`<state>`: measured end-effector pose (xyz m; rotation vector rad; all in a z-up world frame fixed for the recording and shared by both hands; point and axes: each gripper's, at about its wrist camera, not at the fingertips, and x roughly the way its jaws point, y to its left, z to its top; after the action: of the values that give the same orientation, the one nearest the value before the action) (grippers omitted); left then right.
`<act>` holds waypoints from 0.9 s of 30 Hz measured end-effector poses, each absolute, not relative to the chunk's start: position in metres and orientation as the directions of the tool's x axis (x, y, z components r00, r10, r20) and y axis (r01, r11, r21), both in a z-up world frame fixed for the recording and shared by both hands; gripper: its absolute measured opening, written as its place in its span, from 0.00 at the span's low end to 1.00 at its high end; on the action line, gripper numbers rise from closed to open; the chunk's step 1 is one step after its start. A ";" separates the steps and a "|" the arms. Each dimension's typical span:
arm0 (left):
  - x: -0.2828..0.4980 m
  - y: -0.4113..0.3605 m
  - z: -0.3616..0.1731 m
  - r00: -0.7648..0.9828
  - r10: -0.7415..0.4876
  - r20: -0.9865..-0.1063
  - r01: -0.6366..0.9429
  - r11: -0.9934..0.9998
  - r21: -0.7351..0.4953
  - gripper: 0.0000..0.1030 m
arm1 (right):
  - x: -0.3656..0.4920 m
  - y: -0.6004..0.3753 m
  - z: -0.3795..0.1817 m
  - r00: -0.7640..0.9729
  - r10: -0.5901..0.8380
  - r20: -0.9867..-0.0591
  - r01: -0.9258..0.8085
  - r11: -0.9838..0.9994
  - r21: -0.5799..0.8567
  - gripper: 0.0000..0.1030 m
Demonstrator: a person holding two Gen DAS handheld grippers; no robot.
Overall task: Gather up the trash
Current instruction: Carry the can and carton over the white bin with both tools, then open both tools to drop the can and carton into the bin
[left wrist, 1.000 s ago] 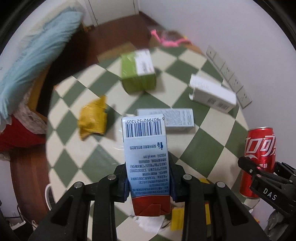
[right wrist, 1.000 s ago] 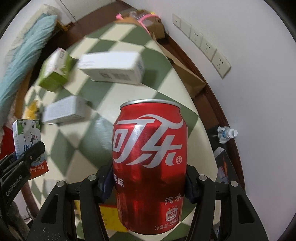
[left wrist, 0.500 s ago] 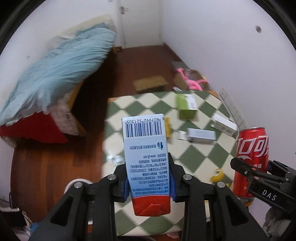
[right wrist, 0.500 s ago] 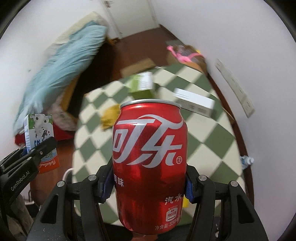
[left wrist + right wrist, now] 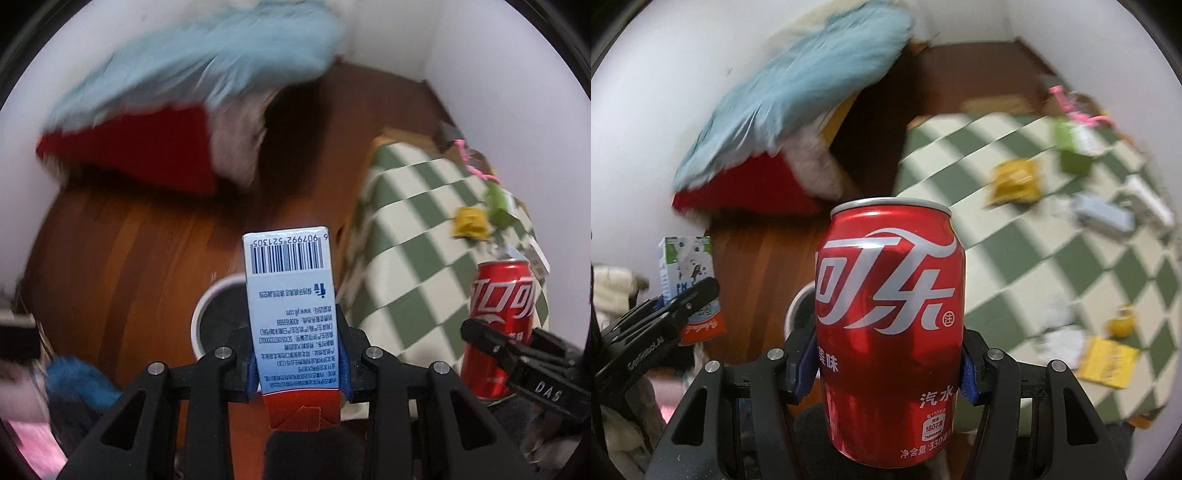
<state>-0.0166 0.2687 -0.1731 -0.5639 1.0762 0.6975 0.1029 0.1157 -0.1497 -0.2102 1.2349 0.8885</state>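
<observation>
My left gripper (image 5: 297, 363) is shut on a blue and white milk carton (image 5: 290, 302) with a barcode, held upright. The carton also shows in the right wrist view (image 5: 687, 277). My right gripper (image 5: 888, 363) is shut on a red cola can (image 5: 890, 325), which also shows in the left wrist view (image 5: 500, 321). A white-rimmed bin (image 5: 218, 314) stands on the wooden floor, partly hidden behind the carton; in the right wrist view the bin (image 5: 801, 306) is behind the can. Both grippers are held above the floor, left of the checkered table (image 5: 413, 236).
On the green and white checkered table (image 5: 1052, 258) lie a yellow wrapper (image 5: 1014, 181), a green box (image 5: 1073, 147), grey and white boxes (image 5: 1104, 214), and yellow paper (image 5: 1106, 362). A blue blanket (image 5: 207, 62) over red bedding (image 5: 147, 151) lies beyond the floor.
Both grippers have swung left and away from the table with their loads. The view now faces the wooden floor and the white-rimmed bin; the table has shifted to the right.
</observation>
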 end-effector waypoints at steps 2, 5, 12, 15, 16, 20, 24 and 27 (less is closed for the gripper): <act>-0.033 0.290 -0.195 0.290 0.192 -0.938 -0.774 0.623 -0.112 0.28 | 0.084 0.143 -0.172 0.000 0.454 -0.891 -0.699 0.637 0.325 0.60; -0.046 0.316 -0.224 0.277 0.108 -0.955 -0.789 0.593 -0.162 0.29 | 0.063 0.184 -0.207 -0.065 0.420 -0.905 -0.715 0.613 0.335 0.60; -0.070 0.356 -0.282 0.220 0.030 -0.975 -0.854 0.488 -0.178 0.93 | 0.041 0.256 -0.288 -0.177 0.305 -0.936 -0.730 0.597 0.332 0.60; -0.089 0.364 -0.296 0.161 0.047 -0.986 -0.890 0.438 -0.124 0.93 | 0.033 0.282 -0.322 -0.212 0.259 -0.942 -0.735 0.593 0.329 0.61; -0.097 0.365 -0.300 0.135 0.059 -0.989 -0.900 0.426 -0.097 0.93 | 0.029 0.292 -0.336 -0.229 0.241 -0.943 -0.734 0.593 0.330 0.61; -0.121 0.364 -0.307 0.068 0.111 -0.991 -0.920 0.390 -0.020 0.93 | 0.025 0.319 -0.376 -0.258 0.180 -0.949 -0.738 0.597 0.315 0.93; -0.138 0.362 -0.305 0.030 0.165 -0.986 -0.936 0.352 0.030 0.93 | 0.022 0.329 -0.389 -0.236 0.150 -0.960 -0.755 0.594 0.278 0.98; -0.139 0.360 -0.304 0.015 0.186 -0.982 -0.935 0.351 0.052 0.93 | 0.019 0.330 -0.389 -0.206 0.125 -0.971 -0.774 0.587 0.240 0.98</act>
<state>-0.1393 0.3599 -0.3041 -0.8001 1.2353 1.0362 0.0189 0.3303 -0.3887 -0.5619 1.5737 0.9007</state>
